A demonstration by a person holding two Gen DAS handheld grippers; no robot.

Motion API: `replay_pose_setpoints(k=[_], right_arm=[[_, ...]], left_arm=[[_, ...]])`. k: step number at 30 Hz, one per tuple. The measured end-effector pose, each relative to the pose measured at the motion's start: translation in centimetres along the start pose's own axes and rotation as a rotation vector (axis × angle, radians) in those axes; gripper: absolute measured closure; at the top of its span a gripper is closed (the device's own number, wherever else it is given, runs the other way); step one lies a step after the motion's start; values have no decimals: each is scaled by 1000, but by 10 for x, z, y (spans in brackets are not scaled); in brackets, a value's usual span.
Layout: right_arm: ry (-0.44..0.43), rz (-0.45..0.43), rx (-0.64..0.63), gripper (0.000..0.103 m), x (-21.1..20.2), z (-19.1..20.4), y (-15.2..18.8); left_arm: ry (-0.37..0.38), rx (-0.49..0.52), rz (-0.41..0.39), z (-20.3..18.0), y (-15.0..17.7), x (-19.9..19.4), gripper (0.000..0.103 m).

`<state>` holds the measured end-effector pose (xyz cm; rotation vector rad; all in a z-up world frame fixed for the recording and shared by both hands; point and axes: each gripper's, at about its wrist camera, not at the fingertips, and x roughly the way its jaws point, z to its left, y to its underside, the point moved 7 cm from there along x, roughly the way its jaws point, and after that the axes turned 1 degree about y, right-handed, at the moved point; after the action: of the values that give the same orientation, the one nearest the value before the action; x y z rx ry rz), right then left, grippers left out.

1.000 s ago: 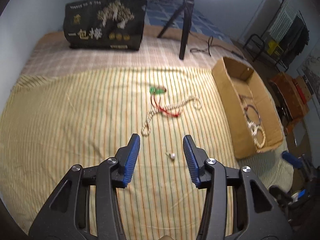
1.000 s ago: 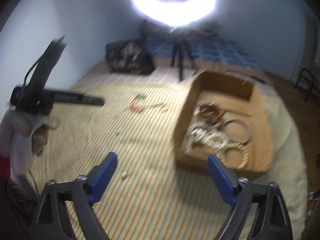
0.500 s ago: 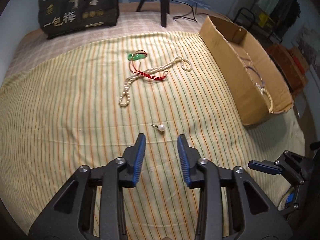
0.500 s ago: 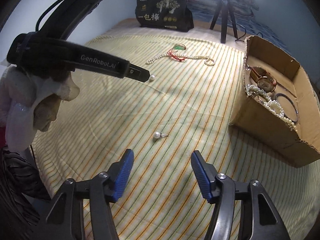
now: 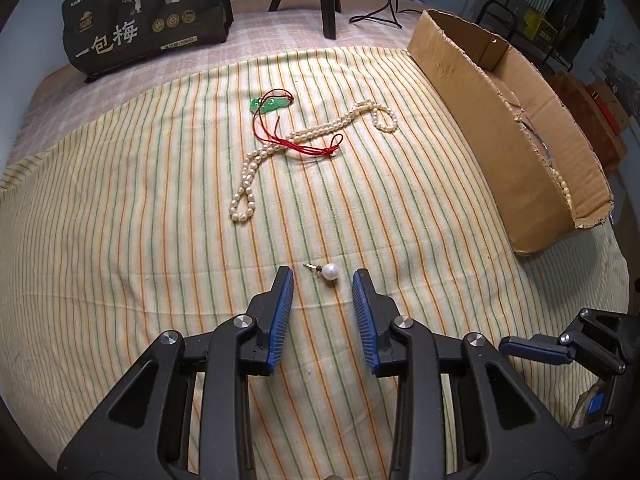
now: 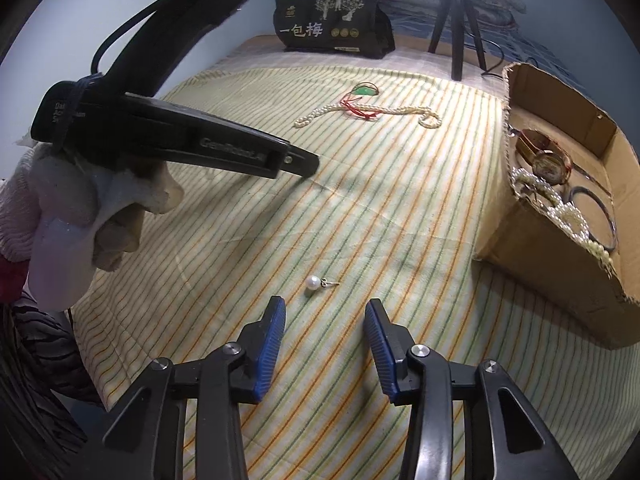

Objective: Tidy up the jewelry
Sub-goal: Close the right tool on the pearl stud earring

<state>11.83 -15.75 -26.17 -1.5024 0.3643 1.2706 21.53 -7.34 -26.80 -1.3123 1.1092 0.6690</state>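
Observation:
A pearl earring [image 5: 329,271] lies on the striped cloth [image 5: 120,240], right at the tips of my open, empty left gripper [image 5: 323,278]. A different pearl earring [image 6: 313,282] lies just ahead of my open, empty right gripper [image 6: 325,308]. Further back lie a pearl necklace [image 5: 308,133] and a green pendant on a red cord [image 5: 271,104]; both also show in the right wrist view, necklace [image 6: 400,111] and pendant [image 6: 363,91]. A cardboard box [image 5: 516,152] at the right holds a watch [image 6: 550,164], pearl strands [image 6: 568,216] and a bangle [image 6: 596,216].
A black printed bag [image 5: 144,12] and a tripod's legs [image 5: 330,0] stand at the far edge. A black cable [image 5: 380,12] lies near the box. The left gripper's black body [image 6: 192,136] and the gloved hand [image 6: 92,216] fill the right view's left side.
Both grippers have moved lower and closer to the cloth. The left gripper has closed in on its pearl earring; the right one swung from the box to the other earring.

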Motion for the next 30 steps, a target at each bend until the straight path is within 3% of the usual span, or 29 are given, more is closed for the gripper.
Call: replay_pose_setpoints(k=[13,23,30], right_arm=[[7,-1,-42,69,13,5,-10],[12,-8,-63,94,15,5,-11],[-2,-24,-55,94,8,10,-12]], left_arm=[[-6,22,1,-3,-4,5,82],[-22,34,-4,-2,-3,6,92],[-30,29,-12,1,0,2,93]])
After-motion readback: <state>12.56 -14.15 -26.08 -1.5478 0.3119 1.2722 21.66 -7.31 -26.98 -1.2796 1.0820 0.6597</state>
